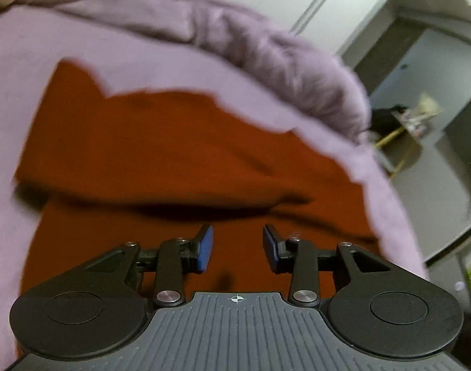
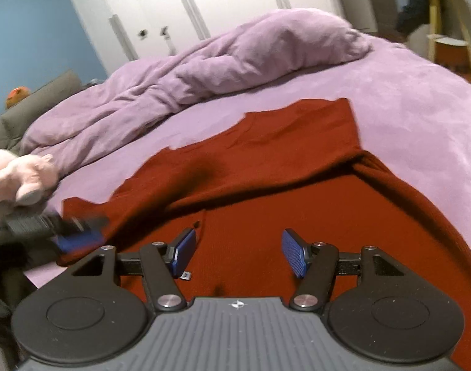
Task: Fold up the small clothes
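A rust-red garment [image 1: 173,154] [image 2: 266,170] lies spread on the lilac bed sheet [image 1: 25,77] [image 2: 421,108], with one side folded over its body in a long crease. My left gripper [image 1: 238,249] hovers over the red cloth, jaws apart and nothing between the blue pads [image 1: 204,250]. In the right wrist view the left gripper [image 2: 77,235] appears blurred at the garment's left edge. My right gripper [image 2: 238,253] stands open above the near part of the garment, its pads [image 2: 292,255] clear of the cloth.
A bunched lilac duvet [image 2: 220,61] [image 1: 266,46] lies across the far side of the bed. A pink plush toy [image 2: 15,179] sits at the left. White wardrobe doors [image 2: 204,0] stand behind, and a yellow-legged stool [image 2: 449,24] is at the right.
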The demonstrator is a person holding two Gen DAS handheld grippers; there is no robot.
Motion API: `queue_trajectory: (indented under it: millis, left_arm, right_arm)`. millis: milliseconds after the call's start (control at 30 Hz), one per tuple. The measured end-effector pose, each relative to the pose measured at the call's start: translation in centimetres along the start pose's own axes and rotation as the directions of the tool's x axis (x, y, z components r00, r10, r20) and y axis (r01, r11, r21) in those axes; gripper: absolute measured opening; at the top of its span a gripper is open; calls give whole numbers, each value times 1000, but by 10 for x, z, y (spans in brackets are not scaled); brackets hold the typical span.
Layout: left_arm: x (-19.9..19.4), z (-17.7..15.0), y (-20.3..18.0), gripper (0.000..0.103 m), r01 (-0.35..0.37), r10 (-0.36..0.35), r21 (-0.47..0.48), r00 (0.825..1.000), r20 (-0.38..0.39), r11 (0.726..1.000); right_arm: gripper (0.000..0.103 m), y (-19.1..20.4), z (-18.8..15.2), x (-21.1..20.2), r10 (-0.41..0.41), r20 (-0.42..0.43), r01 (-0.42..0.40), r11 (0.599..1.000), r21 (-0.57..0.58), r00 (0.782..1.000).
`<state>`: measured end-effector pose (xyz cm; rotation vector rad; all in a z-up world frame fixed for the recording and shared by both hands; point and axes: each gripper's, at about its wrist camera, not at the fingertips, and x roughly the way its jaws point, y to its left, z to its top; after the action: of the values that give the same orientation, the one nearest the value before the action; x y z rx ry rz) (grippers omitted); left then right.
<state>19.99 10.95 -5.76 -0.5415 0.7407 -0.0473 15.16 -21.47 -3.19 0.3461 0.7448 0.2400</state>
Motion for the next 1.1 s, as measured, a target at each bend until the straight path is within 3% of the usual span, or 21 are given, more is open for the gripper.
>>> queue_trajectory:
  millis: [67,133,300,467,600,700,733,767,900,1000,1100]
  left_arm:
    - [-6,-10,8,42,-69,69,8,998,-6,998]
    - [-21,-14,22,42,-110,110,15,994,9,994]
    - [-44,1,52,46,-93,95,-36,994,49,995]
    - [-49,1,68,51,-131,136,-59,987,91,990]
    - [-43,2,81,51,-180,188,-87,979,83,980]
    - [-38,6,82,51,-233,238,-65,967,88,970]
    - [-38,7,83,51,-232,238,-71,967,87,970]
    - [-38,9,84,51,-230,236,-75,968,89,970]
    - [-37,15,74,51,-262,263,-29,958,111,965]
    - [-38,17,62,52,-283,277,19,951,140,959]
    - [-32,16,47,52,-340,321,91,931,171,936]
  right_arm:
    - [70,0,8,12,67,-31,-66,998,23,997]
    - [85,2,20,29,132,-50,-129,990,61,990]
    - [87,-3,53,80,216,-51,-203,961,190,975]
    - [85,-5,77,123,101,-82,-88,986,142,992]
    - [53,-7,70,154,104,-157,-84,988,133,982]
    - [38,0,66,158,121,-138,-108,989,98,983]
    - [21,4,66,158,124,-132,-114,990,81,983]
    - [13,8,66,158,127,-127,-120,991,64,984]
    - [9,30,77,143,71,-56,-78,989,-126,996]
    - [9,26,95,123,-52,61,64,972,-224,997]
    - [9,4,110,117,-215,109,235,941,-242,971]
